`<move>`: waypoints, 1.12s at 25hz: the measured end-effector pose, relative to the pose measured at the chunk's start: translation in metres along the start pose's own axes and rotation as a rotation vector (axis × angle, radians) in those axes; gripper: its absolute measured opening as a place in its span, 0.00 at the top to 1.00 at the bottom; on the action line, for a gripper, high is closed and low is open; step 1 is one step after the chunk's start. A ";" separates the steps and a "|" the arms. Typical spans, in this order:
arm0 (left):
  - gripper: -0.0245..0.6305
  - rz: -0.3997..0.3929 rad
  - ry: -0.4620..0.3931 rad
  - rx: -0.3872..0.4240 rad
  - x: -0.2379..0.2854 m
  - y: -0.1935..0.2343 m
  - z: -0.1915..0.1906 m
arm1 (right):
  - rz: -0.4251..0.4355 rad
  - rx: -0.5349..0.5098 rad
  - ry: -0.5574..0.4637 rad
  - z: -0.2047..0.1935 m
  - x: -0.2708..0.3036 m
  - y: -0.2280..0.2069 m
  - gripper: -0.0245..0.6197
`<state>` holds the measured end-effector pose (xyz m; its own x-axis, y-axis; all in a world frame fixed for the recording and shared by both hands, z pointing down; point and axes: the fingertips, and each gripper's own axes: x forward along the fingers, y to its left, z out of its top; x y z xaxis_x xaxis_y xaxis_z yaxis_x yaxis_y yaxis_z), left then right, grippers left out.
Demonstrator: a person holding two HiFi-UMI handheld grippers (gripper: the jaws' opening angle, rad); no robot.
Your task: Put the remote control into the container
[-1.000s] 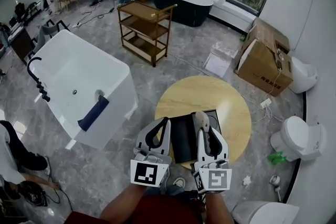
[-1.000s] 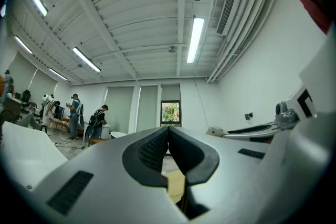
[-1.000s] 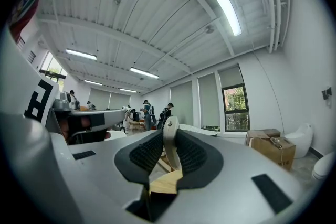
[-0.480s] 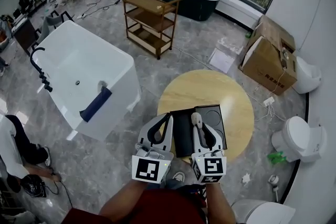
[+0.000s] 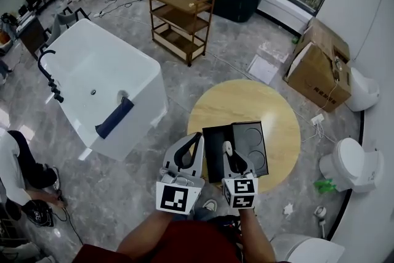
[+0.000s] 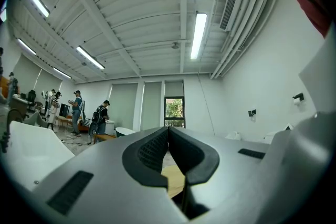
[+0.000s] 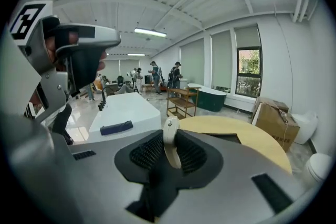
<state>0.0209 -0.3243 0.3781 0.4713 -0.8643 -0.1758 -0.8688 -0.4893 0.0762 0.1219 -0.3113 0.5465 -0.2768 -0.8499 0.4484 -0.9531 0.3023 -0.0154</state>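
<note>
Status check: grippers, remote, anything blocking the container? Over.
Left gripper shut, empty. Right gripper shut on remote control, which pokes past the jaw tips. Remote not yet in container, just ahead on round table. Nothing seen in the way.

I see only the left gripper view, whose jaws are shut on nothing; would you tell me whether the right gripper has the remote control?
Observer: Yes, the right gripper is shut on the white remote control, whose end pokes out past the jaws.
Operator: Thank you. Where is the container?
Observer: The black container lies on the round wooden table; in the head view the remote shows over it.
Operator: And my gripper?
Observer: The left gripper hangs left of the container.
</note>
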 end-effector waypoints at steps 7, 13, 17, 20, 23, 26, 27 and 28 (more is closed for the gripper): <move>0.94 0.003 0.008 0.005 -0.001 -0.002 -0.008 | 0.013 0.015 0.114 -0.034 0.012 0.003 0.81; 0.94 0.010 0.010 0.007 0.000 0.003 -0.010 | 0.008 0.029 0.180 -0.051 0.034 0.002 0.81; 0.94 0.015 0.011 0.010 0.000 0.005 -0.012 | -0.003 0.039 0.223 -0.067 0.050 -0.008 0.81; 0.94 0.021 0.016 0.015 0.000 0.006 -0.013 | -0.004 0.053 0.234 -0.072 0.056 -0.012 0.81; 0.94 0.025 0.018 0.018 0.000 0.007 -0.013 | -0.004 0.048 0.227 -0.069 0.062 -0.014 0.81; 0.94 0.023 0.017 0.019 0.000 0.007 -0.013 | -0.009 0.043 0.219 -0.066 0.069 -0.015 0.81; 0.94 0.022 0.017 0.020 0.000 0.006 -0.013 | -0.009 0.043 0.217 -0.064 0.072 -0.016 0.81; 0.94 0.023 0.018 0.019 0.000 0.006 -0.013 | -0.009 0.042 0.215 -0.063 0.074 -0.016 0.81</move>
<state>0.0175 -0.3286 0.3914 0.4540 -0.8771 -0.1566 -0.8820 -0.4674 0.0610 0.1245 -0.3520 0.6364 -0.2405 -0.7395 0.6287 -0.9609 0.2732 -0.0463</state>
